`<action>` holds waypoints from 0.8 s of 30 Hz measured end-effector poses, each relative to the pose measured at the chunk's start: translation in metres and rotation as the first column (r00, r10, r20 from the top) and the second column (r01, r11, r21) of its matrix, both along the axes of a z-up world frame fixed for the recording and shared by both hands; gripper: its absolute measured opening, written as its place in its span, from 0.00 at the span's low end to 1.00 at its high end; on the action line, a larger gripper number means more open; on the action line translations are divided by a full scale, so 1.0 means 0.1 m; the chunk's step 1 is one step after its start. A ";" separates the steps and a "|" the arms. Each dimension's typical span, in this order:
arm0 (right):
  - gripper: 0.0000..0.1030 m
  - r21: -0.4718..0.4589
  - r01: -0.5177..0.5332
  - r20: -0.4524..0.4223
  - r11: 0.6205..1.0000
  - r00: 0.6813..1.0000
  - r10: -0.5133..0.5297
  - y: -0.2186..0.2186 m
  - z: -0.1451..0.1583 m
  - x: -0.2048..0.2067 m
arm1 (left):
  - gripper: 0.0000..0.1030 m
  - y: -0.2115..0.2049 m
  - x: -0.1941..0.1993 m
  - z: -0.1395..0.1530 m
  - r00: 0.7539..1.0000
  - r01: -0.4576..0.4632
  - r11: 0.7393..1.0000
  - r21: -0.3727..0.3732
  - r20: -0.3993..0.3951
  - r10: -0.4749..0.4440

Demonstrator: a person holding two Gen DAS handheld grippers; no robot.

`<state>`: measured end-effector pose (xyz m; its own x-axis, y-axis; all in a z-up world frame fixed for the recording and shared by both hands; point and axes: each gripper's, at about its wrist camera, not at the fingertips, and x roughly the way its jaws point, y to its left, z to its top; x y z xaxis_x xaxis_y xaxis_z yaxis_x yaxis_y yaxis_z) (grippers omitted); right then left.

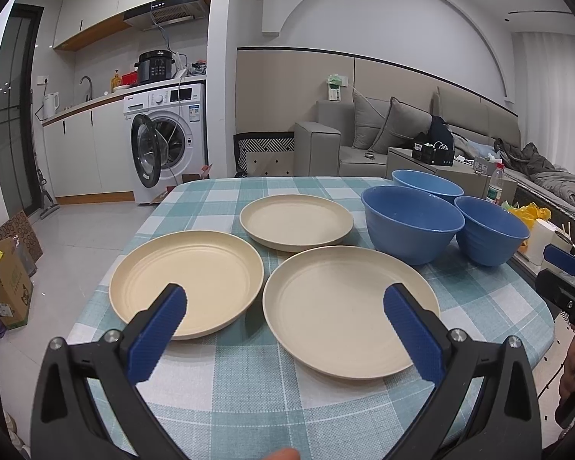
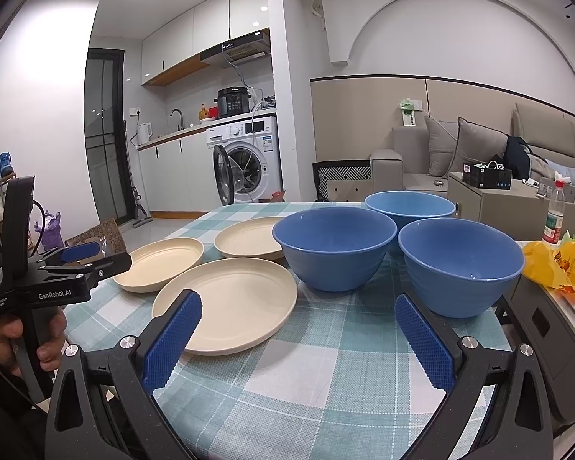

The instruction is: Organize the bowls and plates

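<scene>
Three cream plates lie separately on the checked table: a left plate [image 1: 186, 287] [image 2: 159, 264], a near plate [image 1: 349, 310] [image 2: 226, 308] and a far plate [image 1: 297, 226] [image 2: 249, 243]. To their right stand three blue bowls: a middle bowl [image 1: 412, 226] [image 2: 335, 249], a far bowl [image 1: 427, 186] [image 2: 410, 207] and a right bowl [image 1: 490, 230] [image 2: 460, 266]. My left gripper [image 1: 285, 304] hovers open above the near edges of the left and near plates, holding nothing. My right gripper [image 2: 299, 320] is open and empty, low over the cloth between the near plate and the right bowl.
The checked tablecloth [image 1: 249, 383] [image 2: 326, 375] covers a rounded table whose near edge lies below both grippers. A yellow bag [image 2: 556, 260] and a water bottle [image 2: 554, 214] sit at the right. A hand [image 2: 27, 337] holds the left gripper body at the table's left edge.
</scene>
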<state>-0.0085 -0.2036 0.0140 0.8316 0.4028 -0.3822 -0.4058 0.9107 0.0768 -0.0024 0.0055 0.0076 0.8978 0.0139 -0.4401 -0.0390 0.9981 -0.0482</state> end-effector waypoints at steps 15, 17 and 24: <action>1.00 0.003 -0.002 -0.006 1.000 1.000 0.002 0.01 -0.02 0.02 | 1.00 0.03 0.01 -0.03 1.000 -0.001 1.000 0.001 -0.003 0.002; 1.00 0.001 -0.005 -0.007 1.000 1.000 0.005 0.02 -0.01 0.02 | 1.00 0.03 0.02 -0.04 1.000 0.001 1.000 -0.004 -0.003 -0.001; 1.00 0.003 -0.003 -0.008 1.000 1.000 0.003 0.04 -0.02 0.02 | 1.00 0.03 0.04 -0.05 1.000 0.002 1.000 -0.002 -0.005 -0.002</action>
